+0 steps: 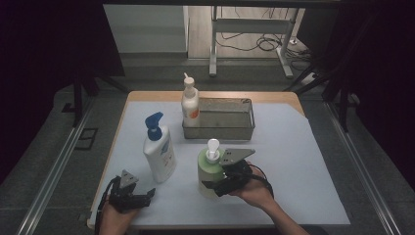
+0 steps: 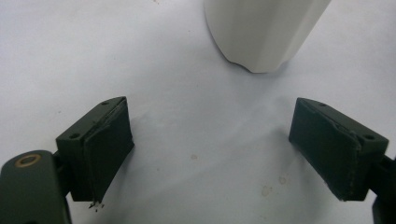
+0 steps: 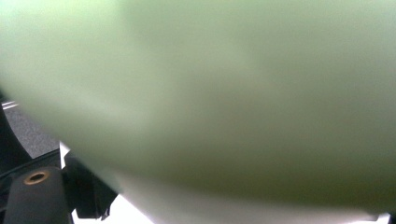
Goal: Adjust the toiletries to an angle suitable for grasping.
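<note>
Two grippers are in your hands at the near edge of the table (image 1: 313, 161). Start at your left: your left gripper (image 1: 147, 195) rests low on the white sheet, its jaws spread wide with nothing between them. In the left gripper view only bare sheet lies between its pads (image 2: 109, 149), and the base of the white bottle with the blue pump (image 1: 159, 152) stands just ahead of them, a little to the right of the jaw line, not touching. That bottle stands upright, its long axis vertical, its blue spout turned toward the far right.

Move right to your right gripper (image 1: 215, 186). It reaches leftward, level with the table, around the lower body of the green bottle (image 1: 208, 169). The bottle sits between its jaws, right up against the camera: in the right gripper view its green wall (image 3: 210, 93) is a blur across the frame. The jaws stand wide; you cannot tell from these views whether the pads press on the bottle. It stands upright on the sheet, long axis vertical, its white pump head on top.

Beyond that gripper, well apart, a metal tray (image 1: 219, 128) lies crosswise, with a white bottle with an orange label (image 1: 190, 105) upright at its left end.
</note>
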A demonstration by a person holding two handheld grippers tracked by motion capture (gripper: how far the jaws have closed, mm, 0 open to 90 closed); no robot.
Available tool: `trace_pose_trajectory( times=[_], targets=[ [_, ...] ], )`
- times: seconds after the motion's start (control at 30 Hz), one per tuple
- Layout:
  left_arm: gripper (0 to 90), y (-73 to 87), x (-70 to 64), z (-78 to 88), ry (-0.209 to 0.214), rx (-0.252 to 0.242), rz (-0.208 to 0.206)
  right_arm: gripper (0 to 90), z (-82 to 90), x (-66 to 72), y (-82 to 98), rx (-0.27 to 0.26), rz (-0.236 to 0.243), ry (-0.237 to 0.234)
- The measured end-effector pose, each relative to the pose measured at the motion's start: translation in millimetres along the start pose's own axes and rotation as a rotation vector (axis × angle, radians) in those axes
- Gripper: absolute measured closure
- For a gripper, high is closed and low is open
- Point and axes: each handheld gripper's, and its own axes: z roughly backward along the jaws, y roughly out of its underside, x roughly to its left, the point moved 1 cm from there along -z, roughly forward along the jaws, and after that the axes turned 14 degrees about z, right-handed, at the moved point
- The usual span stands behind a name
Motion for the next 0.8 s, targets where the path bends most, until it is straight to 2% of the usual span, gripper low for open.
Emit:
trace_pose_trajectory(
  times=[0.3, 0.47, 0.8],
  targets=[
    [12.7, 0.0, 0.0, -0.1, 0.0, 0.0, 0.0, 12.7, 1.2, -1.7, -1.5, 0.017, -0.023, 0.012],
    [12.7, 0.0, 0.0, -0.1, 0.0, 0.0, 0.0, 12.7, 5.9, -7.7, -3.7, 0.017, -0.045, 0.028],
    [12.7, -0.1, 0.1, 0.0, 0.001, 0.001, 0.0, 12.7, 16.1, -22.7, -11.4, 0.022, -0.057, 0.065]
  ],
)
